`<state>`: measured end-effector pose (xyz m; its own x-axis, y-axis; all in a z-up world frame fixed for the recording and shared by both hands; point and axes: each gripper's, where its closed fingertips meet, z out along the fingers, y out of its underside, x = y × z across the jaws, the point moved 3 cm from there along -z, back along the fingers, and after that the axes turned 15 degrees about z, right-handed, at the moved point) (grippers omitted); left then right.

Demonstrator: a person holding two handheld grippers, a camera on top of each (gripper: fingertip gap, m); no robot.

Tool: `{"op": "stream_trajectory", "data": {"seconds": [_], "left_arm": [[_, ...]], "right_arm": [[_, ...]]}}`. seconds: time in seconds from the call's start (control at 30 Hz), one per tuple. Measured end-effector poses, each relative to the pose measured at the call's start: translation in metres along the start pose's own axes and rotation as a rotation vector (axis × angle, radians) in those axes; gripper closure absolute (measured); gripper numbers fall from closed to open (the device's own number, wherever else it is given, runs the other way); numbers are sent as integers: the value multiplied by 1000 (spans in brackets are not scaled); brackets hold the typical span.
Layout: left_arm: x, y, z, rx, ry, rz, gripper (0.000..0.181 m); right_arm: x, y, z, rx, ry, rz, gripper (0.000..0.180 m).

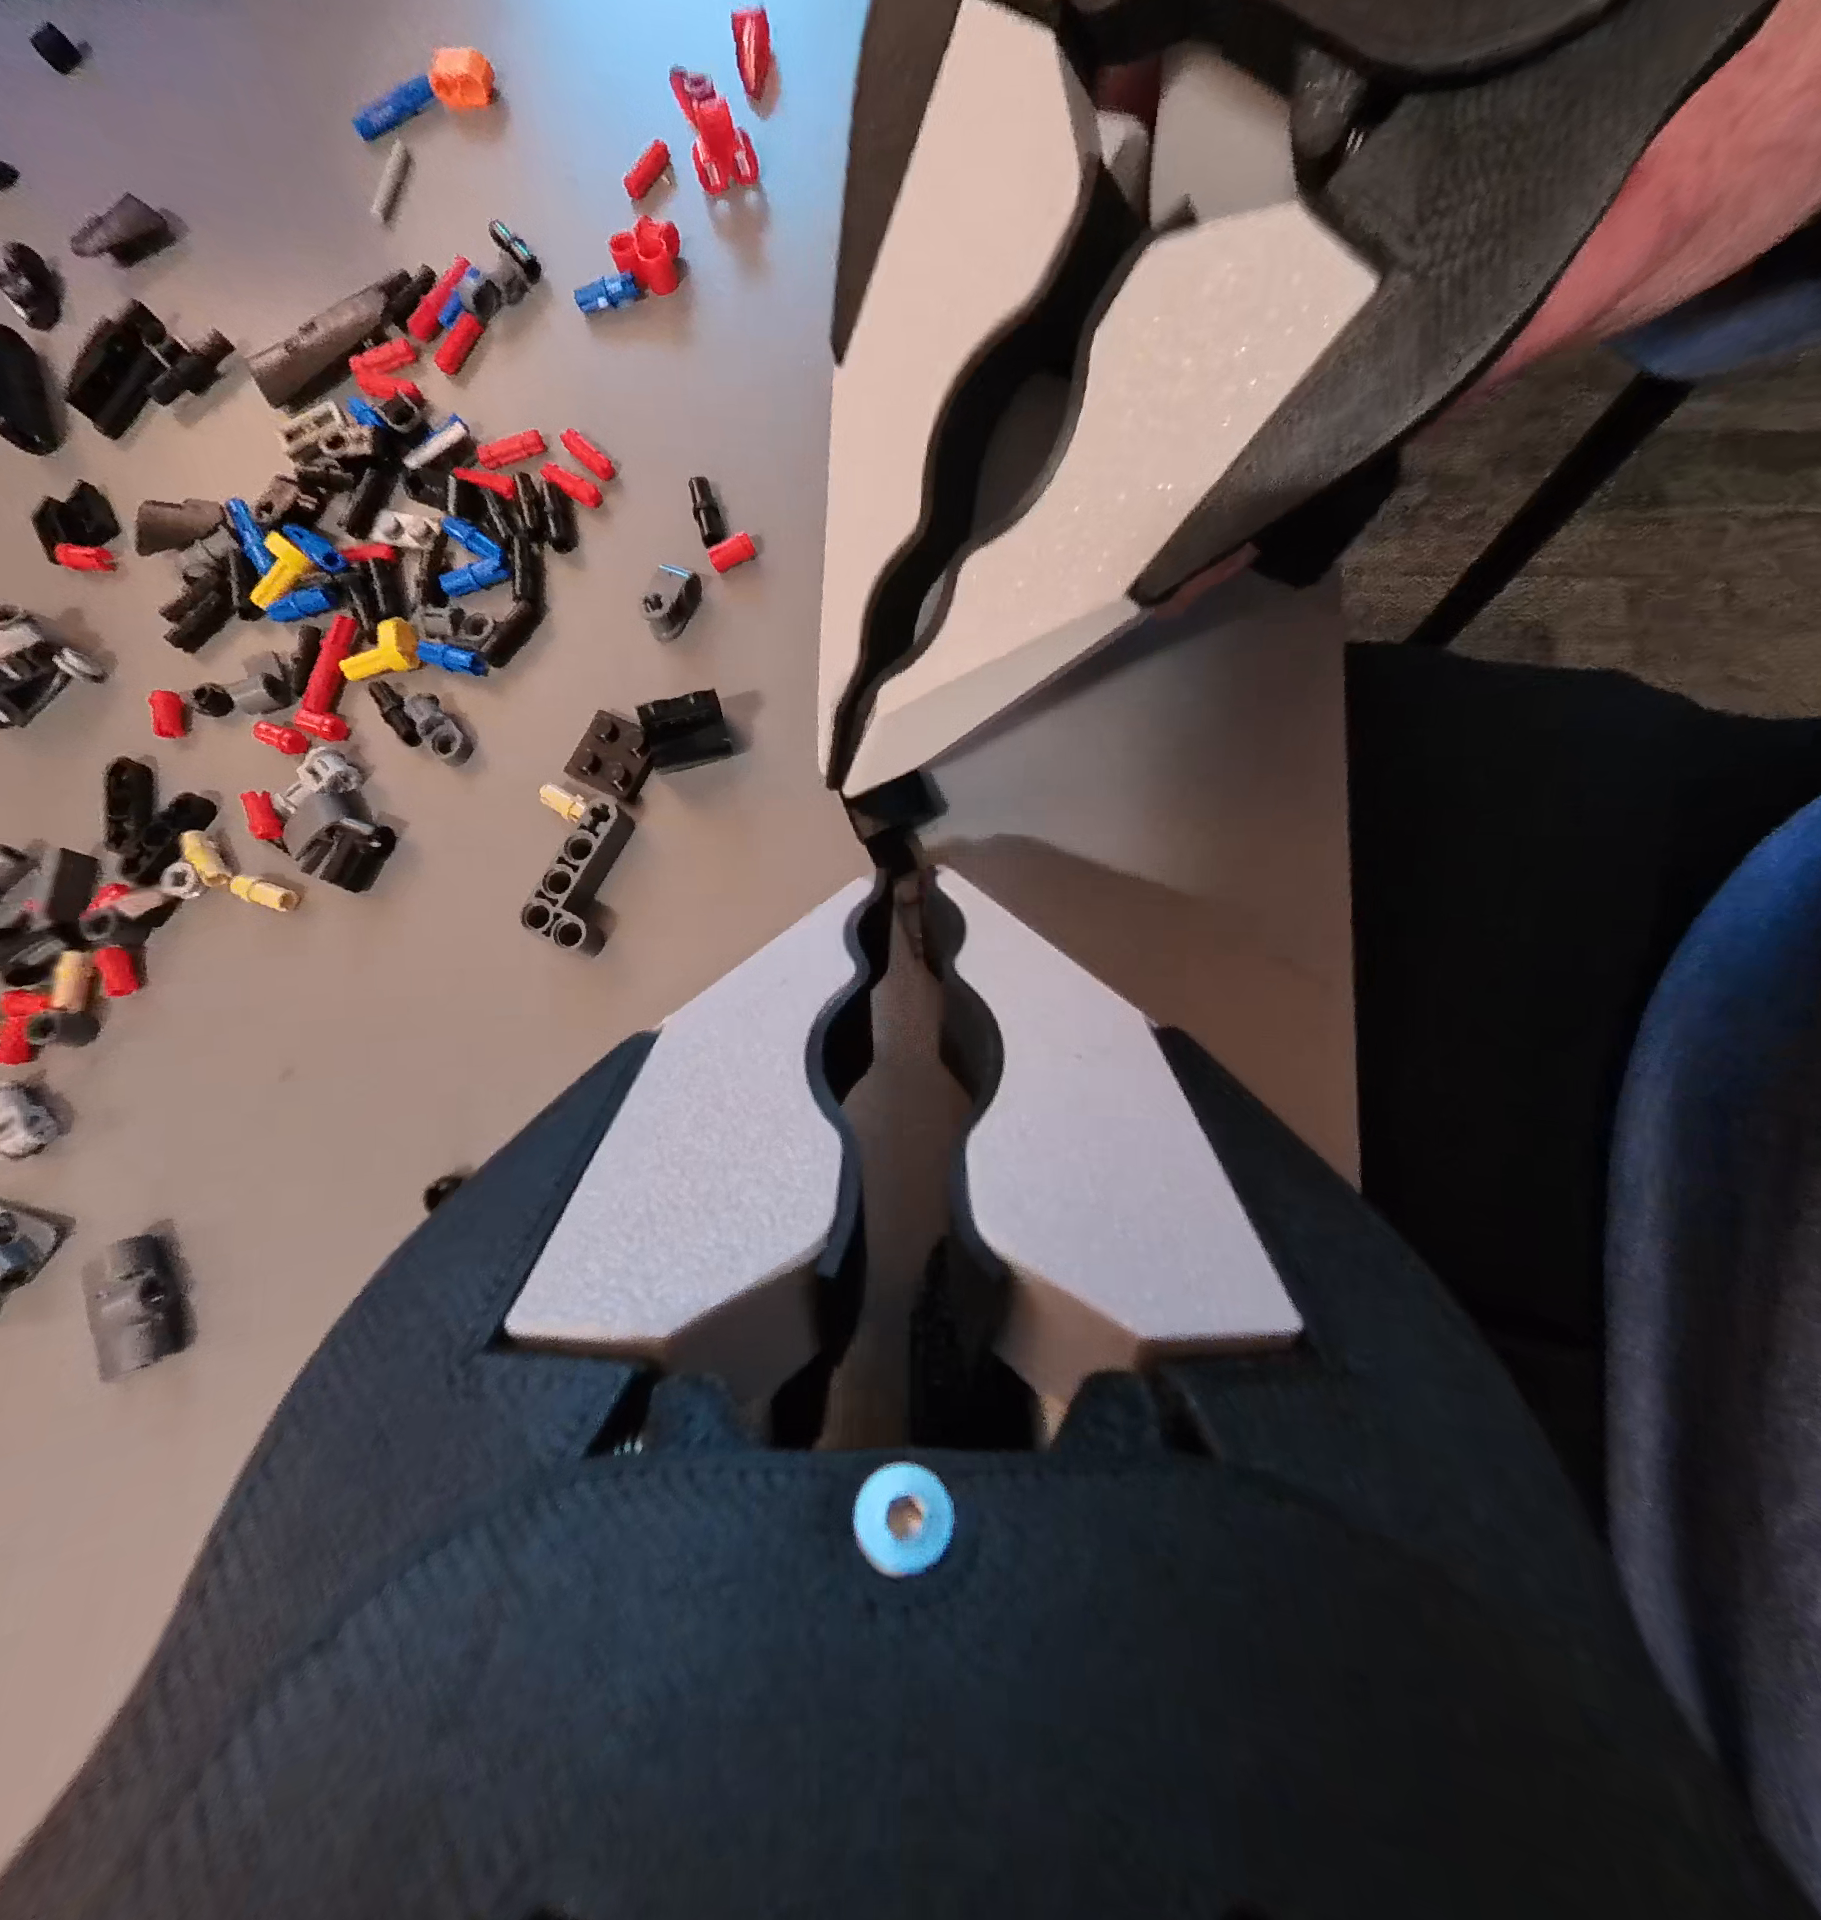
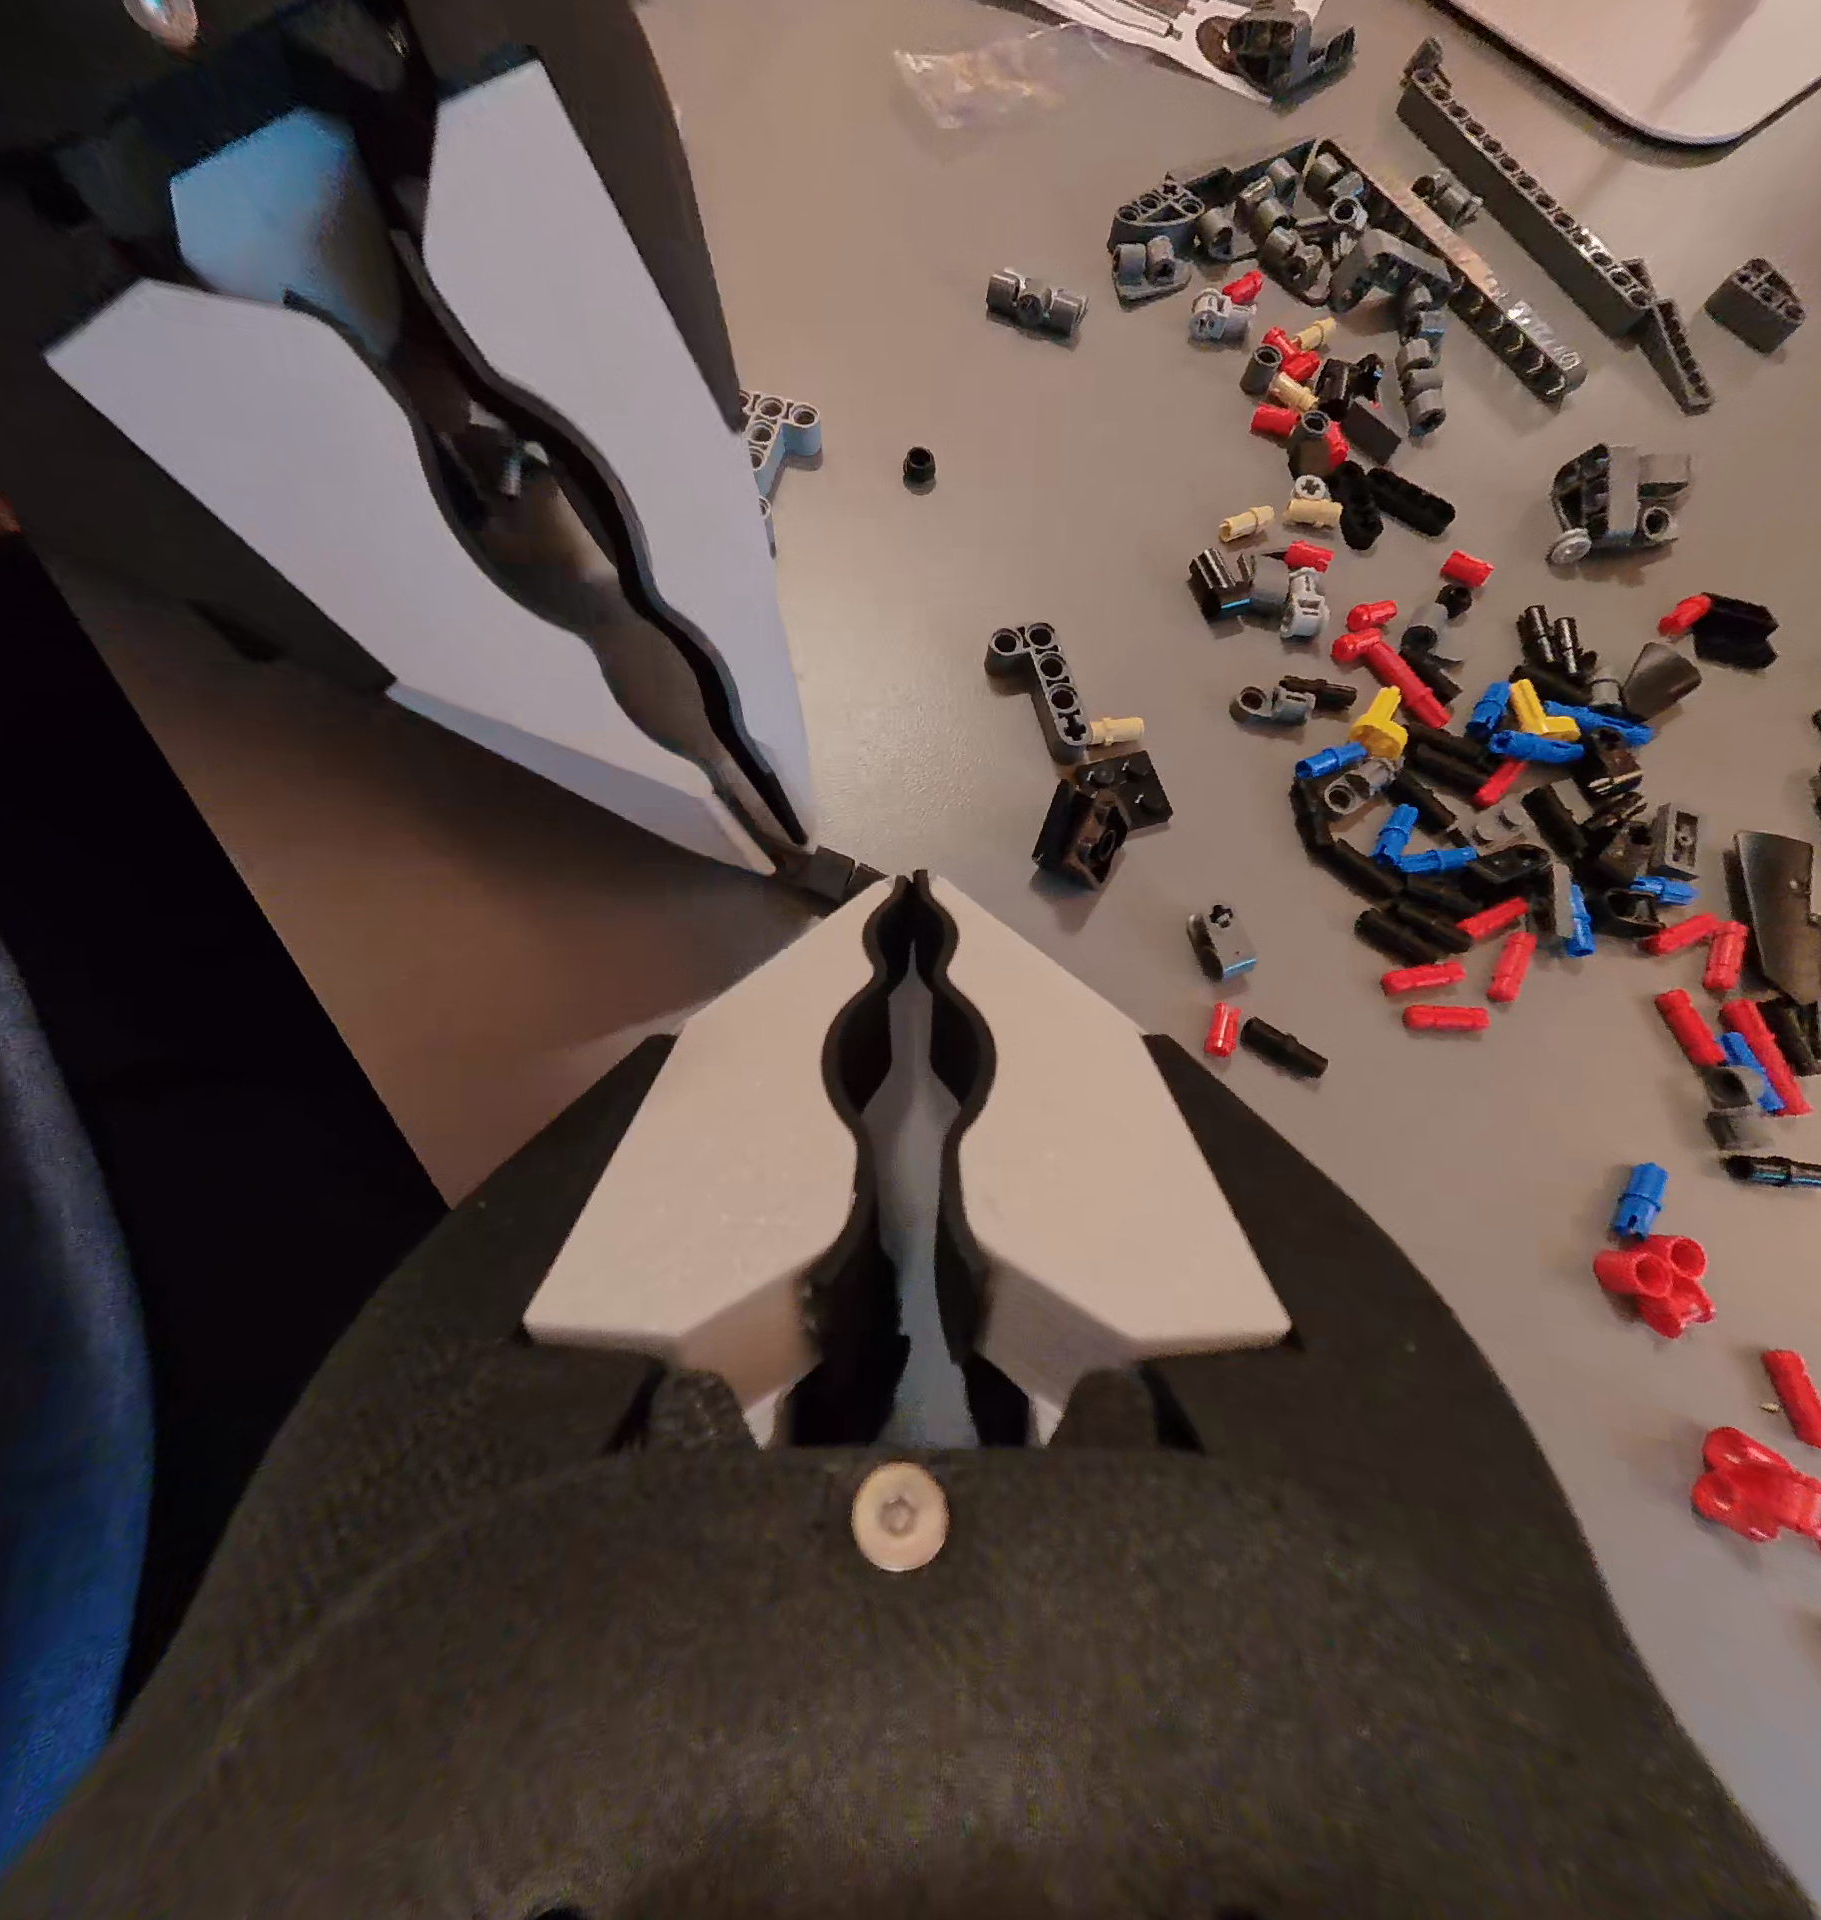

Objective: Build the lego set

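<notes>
Two tongs tip-to-tip, left tongs (image 1: 898, 883) & right tongs (image 2: 911, 883) both clamped on small black piece (image 1: 901, 805).

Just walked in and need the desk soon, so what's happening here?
A person is building a Lego set with two handheld grippers. The left gripper and right gripper meet tip to tip over the table edge, pinching a small black piece between them. Loose pieces lie scattered on the grey table.

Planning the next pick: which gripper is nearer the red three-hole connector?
Right. The red three-hole connector lies just beside the right gripper; the left gripper comes in from the far side, tip to tip.
</notes>
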<state>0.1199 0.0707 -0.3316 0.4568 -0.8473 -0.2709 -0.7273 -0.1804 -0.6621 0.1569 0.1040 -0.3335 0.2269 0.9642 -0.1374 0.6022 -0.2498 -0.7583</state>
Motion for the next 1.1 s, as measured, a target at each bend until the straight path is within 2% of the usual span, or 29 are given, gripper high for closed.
{"op": "stream_trajectory", "data": {"seconds": [0.03,0.13,0.43,0.7,1.1], "left_arm": [[-2,-2,-2,11,-10,-2,178],[-8,-11,-6,41,-38,-8,177],[-6,-9,13,-38,-17,-4,180],[-6,-10,15,-107,-87,118,181],[-3,-11,17,-115,-142,194,181]], "right_arm": [[0,0,0,4,9,-15,180],[-1,0,0,12,29,-40,180],[-1,1,0,12,29,-43,180],[1,2,-2,3,7,-10,180],[-1,9,-7,-22,-20,-10,180]]}}
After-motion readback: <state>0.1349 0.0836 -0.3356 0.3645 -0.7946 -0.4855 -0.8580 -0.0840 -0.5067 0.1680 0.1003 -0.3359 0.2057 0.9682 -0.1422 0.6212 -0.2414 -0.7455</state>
